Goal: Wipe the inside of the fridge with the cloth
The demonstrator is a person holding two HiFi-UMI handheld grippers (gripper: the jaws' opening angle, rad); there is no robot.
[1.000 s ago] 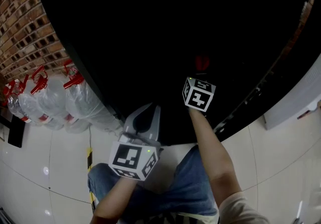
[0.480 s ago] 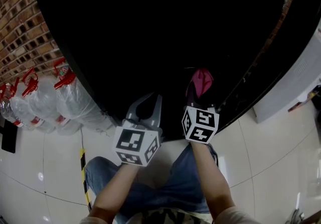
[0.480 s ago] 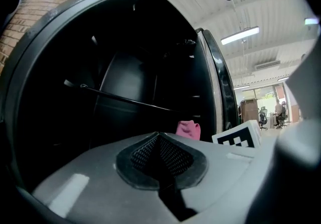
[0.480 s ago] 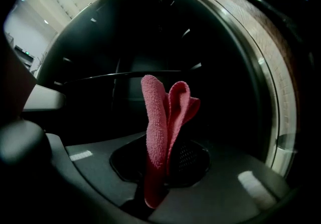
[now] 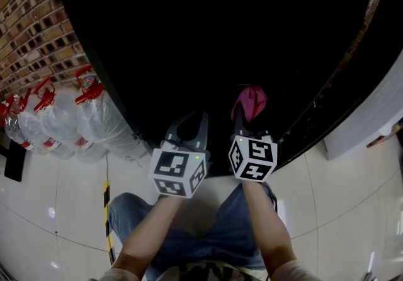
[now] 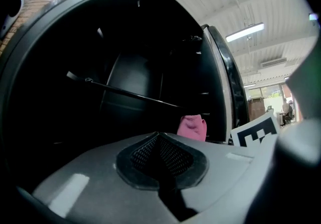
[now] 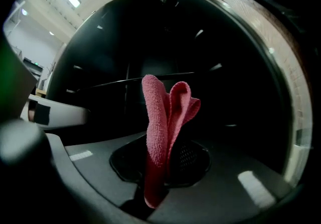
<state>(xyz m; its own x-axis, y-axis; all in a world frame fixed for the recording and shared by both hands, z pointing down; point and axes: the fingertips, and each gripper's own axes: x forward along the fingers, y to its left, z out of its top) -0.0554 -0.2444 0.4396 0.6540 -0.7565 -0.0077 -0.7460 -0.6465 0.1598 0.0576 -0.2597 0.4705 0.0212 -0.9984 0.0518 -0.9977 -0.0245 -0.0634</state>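
A pink cloth (image 5: 250, 101) sticks up out of my right gripper (image 5: 246, 121), which is shut on it at the mouth of the dark fridge (image 5: 220, 34). In the right gripper view the folded cloth (image 7: 164, 117) stands between the pads, with black shelves behind it. My left gripper (image 5: 189, 130) hovers just left of the right one, at the fridge's lower edge, shut with nothing in it. The left gripper view looks into the black fridge interior (image 6: 125, 77) and catches the cloth (image 6: 192, 127) and the right gripper's marker cube (image 6: 253, 133) at its right.
Several large clear water bottles (image 5: 94, 116) with red caps lie on the floor along a brick wall (image 5: 31, 21) to the left. A yellow-black tape strip (image 5: 106, 210) marks the white tiles. A white appliance (image 5: 371, 116) stands to the right. The person's jeans (image 5: 220, 235) show below.
My right gripper has drawn back out of the fridge's depth with the cloth, ending beside the left gripper. The left gripper has edged slightly right and forward.
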